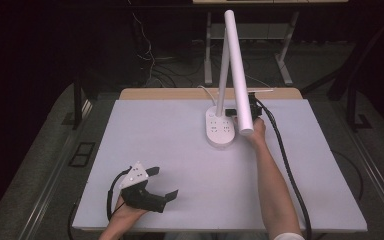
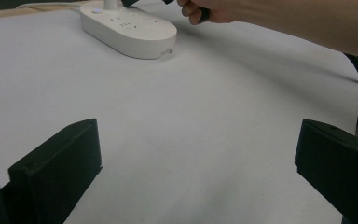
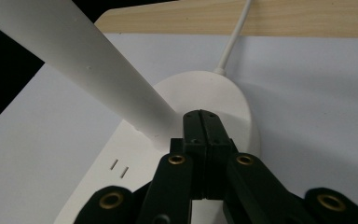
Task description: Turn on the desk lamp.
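A white desk lamp stands at the back middle of the table, with a long socket-strip base (image 1: 220, 129) and a tube head (image 1: 237, 70) slanting toward me. My right gripper (image 1: 231, 112) is at the base's right side, partly behind the tube head. In the right gripper view its jaws (image 3: 201, 116) are pressed together with nothing between them, tips over the round end of the base (image 3: 233, 93) right beside the stem (image 3: 88, 60); contact is unclear. My left gripper (image 1: 164, 182) lies near the front left, jaws wide apart (image 2: 196, 158) and empty.
The lamp's white cord (image 3: 233, 42) runs back over the wooden table edge (image 3: 261, 18). The right gripper's black cable (image 1: 285, 165) trails along the right forearm. White table cover (image 1: 180, 145) lies between the two hands. The right hand (image 2: 205, 9) shows beside the base (image 2: 130, 28).
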`<state>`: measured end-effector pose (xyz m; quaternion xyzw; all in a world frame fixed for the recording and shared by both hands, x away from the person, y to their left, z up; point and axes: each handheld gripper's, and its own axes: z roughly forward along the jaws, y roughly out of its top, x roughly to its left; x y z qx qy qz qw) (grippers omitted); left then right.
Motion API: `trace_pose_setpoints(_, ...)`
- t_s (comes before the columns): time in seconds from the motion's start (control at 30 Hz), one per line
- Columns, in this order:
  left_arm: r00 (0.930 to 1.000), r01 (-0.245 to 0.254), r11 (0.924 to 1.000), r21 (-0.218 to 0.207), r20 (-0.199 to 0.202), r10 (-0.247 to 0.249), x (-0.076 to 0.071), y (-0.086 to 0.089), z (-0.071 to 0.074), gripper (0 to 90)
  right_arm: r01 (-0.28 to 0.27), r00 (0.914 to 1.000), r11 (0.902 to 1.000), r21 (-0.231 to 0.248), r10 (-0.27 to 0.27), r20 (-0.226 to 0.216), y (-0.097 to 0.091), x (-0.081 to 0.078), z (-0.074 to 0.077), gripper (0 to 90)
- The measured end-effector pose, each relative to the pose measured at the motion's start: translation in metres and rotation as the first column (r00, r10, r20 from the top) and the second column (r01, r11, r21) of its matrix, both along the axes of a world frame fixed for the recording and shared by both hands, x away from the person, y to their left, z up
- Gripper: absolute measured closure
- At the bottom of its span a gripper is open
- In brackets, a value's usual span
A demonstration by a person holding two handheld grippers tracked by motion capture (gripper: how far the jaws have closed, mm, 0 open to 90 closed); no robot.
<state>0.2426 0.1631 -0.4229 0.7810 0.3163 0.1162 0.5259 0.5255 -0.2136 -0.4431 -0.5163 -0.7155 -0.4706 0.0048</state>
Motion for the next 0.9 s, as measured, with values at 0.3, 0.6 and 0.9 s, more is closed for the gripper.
trace_pose_setpoints(0.3,1.0,0.003,1.0,-0.001,0.001,-0.003,0.0,0.0,0.0,0.0,0.01,0.9999,0.9999,-0.012,-0.01,-0.006,0.002,-0.001,0.002,89.5)
trace_pose_setpoints(0.6,1.0,0.001,1.0,-0.003,0.0,-0.001,0.001,0.001,0.0,0.0,-0.005,0.999,0.9994,0.033,0.004,0.045,0.0,-0.004,0.012,89.4)
trace_pose_setpoints(0.9,1.0,0.006,1.0,0.0,0.0,-0.006,0.001,0.0,0.0,0.0,-0.007,0.997,0.9984,0.056,0.003,0.077,-0.011,-0.011,0.035,89.4)
